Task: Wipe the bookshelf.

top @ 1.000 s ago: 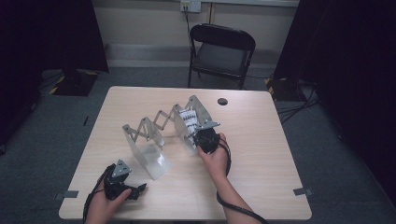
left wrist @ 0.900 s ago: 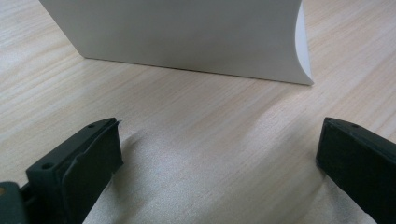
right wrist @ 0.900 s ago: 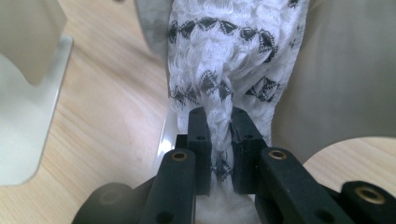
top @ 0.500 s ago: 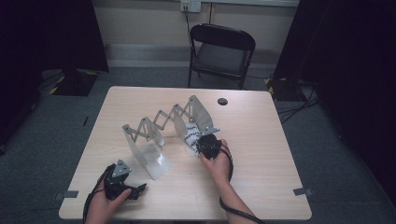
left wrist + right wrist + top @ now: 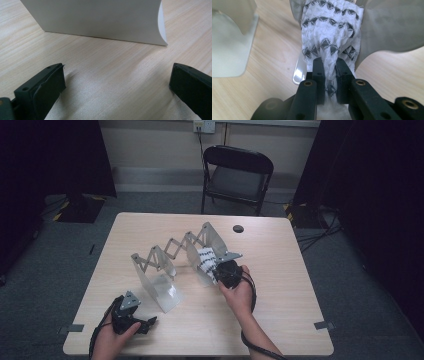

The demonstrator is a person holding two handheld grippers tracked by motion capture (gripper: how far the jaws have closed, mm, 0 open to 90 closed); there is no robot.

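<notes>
A folding metal rack with scissor links and upright plates stands across the middle of the wooden table. A white cloth with black zigzag bands hangs between the plates at the rack's right end. My right gripper is shut on the cloth's near edge. In the right gripper view the cloth is bunched between the two black jaws of the right gripper. My left gripper rests near the table's front left, jaws wide open. In the left gripper view the left gripper faces a pale plate with bare wood between its jaws.
A small black round object lies at the table's far side. A black folding chair stands beyond the table. The right half of the tabletop has free room. Cables trail on the floor at the right.
My right gripper has shifted slightly to the right and up, still gripping the cloth, which has come a little toward the near side. The left gripper has stayed put.
</notes>
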